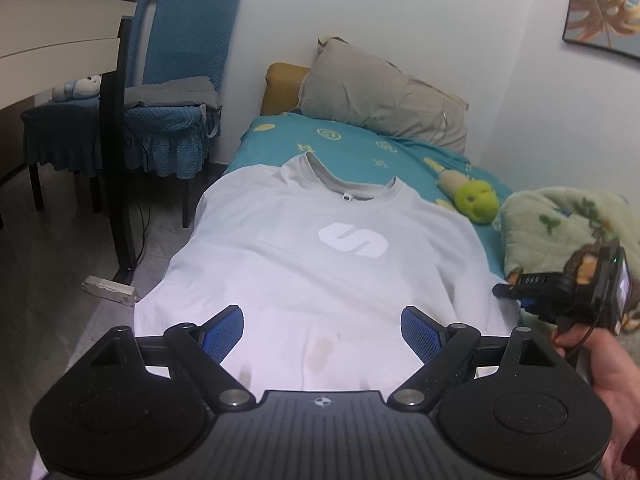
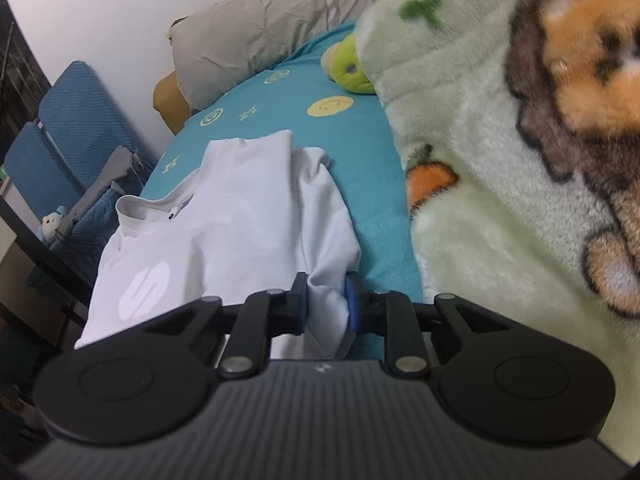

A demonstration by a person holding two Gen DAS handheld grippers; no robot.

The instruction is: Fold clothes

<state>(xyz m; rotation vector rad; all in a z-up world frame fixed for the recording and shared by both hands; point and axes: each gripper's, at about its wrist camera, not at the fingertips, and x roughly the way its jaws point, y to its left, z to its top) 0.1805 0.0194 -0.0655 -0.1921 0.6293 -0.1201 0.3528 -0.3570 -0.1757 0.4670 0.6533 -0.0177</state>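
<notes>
Clearance around the bed, as seen from my two tools

Open bed sheet [image 2: 360,168] runs as a strip between the white T-shirt [image 1: 320,248] and the fleece blanket [image 2: 480,200] heaped just beside my right tool [image 2: 327,304]. Further up the strip: green plush toy [image 1: 476,200], then grey pillow [image 1: 384,96] against the wall. My left tool [image 1: 322,334] has the flat shirt lying free ahead. Off the bed's left edge: bare floor [image 1: 60,240], dark desk leg [image 1: 116,152], blue chairs [image 1: 176,92].
</notes>
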